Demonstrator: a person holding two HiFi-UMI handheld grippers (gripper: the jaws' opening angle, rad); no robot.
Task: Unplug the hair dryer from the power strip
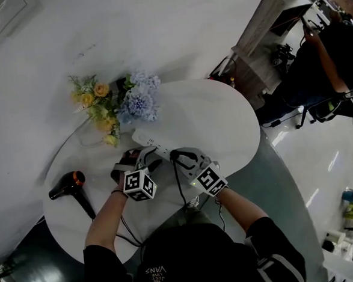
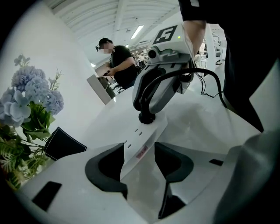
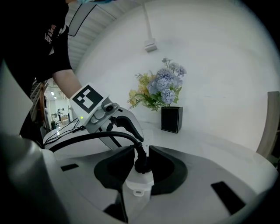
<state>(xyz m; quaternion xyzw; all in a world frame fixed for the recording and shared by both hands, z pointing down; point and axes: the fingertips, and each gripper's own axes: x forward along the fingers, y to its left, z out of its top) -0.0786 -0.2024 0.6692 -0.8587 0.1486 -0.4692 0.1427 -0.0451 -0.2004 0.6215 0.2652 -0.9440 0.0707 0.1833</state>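
Observation:
A white power strip point(image 1: 147, 138) lies on the round white table point(image 1: 229, 121), in front of the flowers. The black plug point(image 3: 141, 165) stands in the strip's near end, and its black cable point(image 3: 96, 136) curves away to the left. My right gripper point(image 3: 142, 159) is shut on that plug, one pad on each side. My left gripper point(image 2: 139, 162) straddles the strip point(image 2: 141, 144) further along, its pads against the strip's two long edges. In the head view both grippers point(image 1: 146, 162) point(image 1: 179, 157) meet at the strip. The black and orange hair dryer point(image 1: 70, 184) lies at the table's left.
A bunch of blue and yellow flowers point(image 1: 117, 105) in a black square vase point(image 3: 171, 119) stands just behind the strip. A wooden desk point(image 1: 265, 34) and a seated person point(image 1: 321, 55) are beyond the table at the upper right. The table edge is close below my arms.

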